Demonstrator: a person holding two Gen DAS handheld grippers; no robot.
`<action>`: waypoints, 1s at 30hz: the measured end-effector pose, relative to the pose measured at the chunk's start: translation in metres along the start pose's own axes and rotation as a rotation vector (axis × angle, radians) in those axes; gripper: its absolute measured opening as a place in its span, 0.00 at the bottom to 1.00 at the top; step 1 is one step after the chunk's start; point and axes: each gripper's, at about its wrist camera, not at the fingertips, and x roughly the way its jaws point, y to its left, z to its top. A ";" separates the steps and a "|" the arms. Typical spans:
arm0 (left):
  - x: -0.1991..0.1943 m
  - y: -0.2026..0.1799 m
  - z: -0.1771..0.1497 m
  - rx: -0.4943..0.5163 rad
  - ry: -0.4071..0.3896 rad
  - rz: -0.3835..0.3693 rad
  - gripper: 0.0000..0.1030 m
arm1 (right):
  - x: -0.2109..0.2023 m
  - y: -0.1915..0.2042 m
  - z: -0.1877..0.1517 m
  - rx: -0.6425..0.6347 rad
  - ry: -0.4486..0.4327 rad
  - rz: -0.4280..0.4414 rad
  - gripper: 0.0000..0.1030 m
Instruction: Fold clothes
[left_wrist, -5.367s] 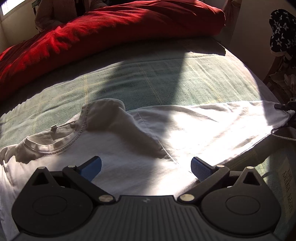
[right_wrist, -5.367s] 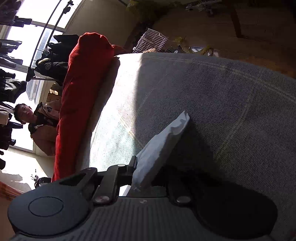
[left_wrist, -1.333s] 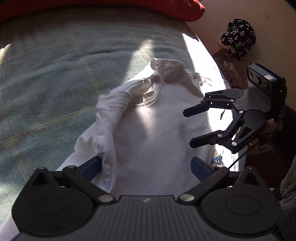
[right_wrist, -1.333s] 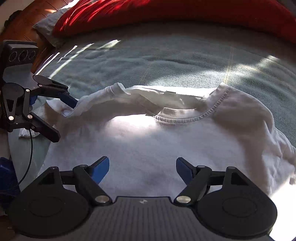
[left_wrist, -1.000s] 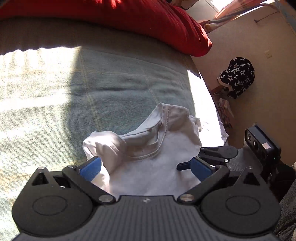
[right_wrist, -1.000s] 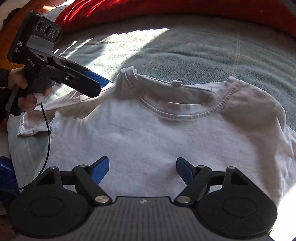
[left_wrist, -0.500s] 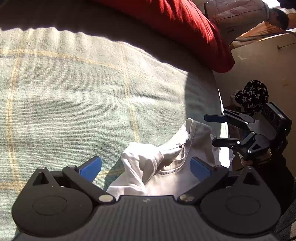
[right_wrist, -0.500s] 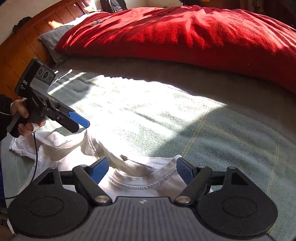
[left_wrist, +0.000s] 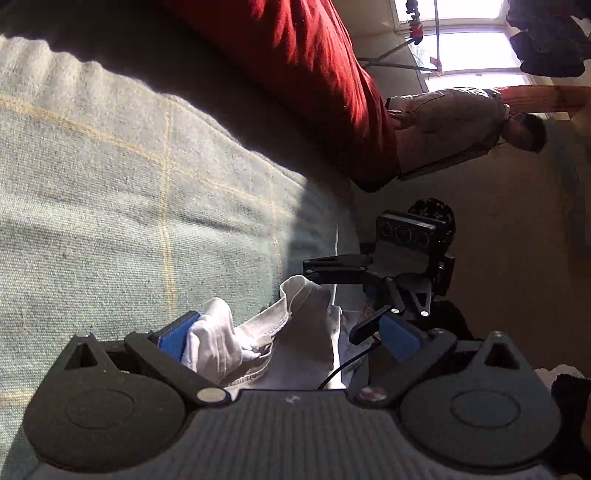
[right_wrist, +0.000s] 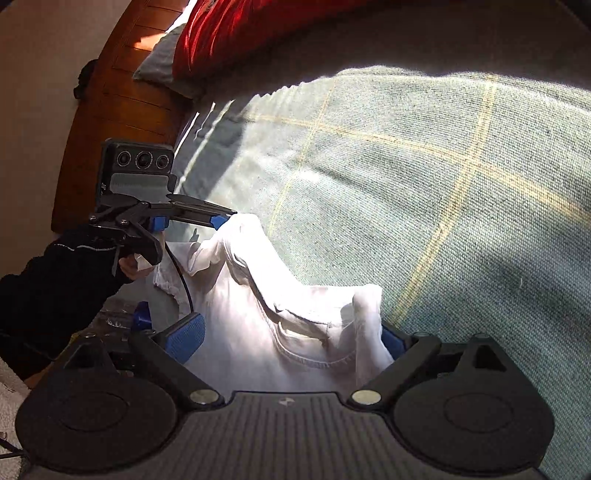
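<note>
Up close, white T-shirt (right_wrist: 258, 317) on green blanket (right_wrist: 406, 166), no legible writing, left gripper (left_wrist: 288, 332) and right gripper (right_wrist: 291, 338) jaws both apart

A white T-shirt (right_wrist: 258, 332) lies bunched at the near edge of the bed (right_wrist: 406, 184), on its green checked blanket. Its ribbed, stitched neckline faces up and sags in loose folds. In the right wrist view, one shoulder is pulled up into a peak at far left, the other rises in a smaller fold at near right, and sun washes the chest bright. In the left wrist view the shirt (left_wrist: 295, 332) is crumpled, one lump lit white.
</note>
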 end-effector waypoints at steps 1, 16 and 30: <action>-0.008 -0.006 0.004 0.012 -0.041 -0.017 0.98 | -0.003 0.003 0.000 -0.007 -0.019 0.004 0.94; -0.007 -0.041 0.003 0.323 -0.029 0.448 0.94 | -0.017 0.033 0.009 -0.136 -0.154 -0.314 0.72; -0.026 -0.019 -0.036 0.278 -0.054 0.524 0.84 | 0.082 0.086 -0.016 -0.633 0.085 -0.592 0.49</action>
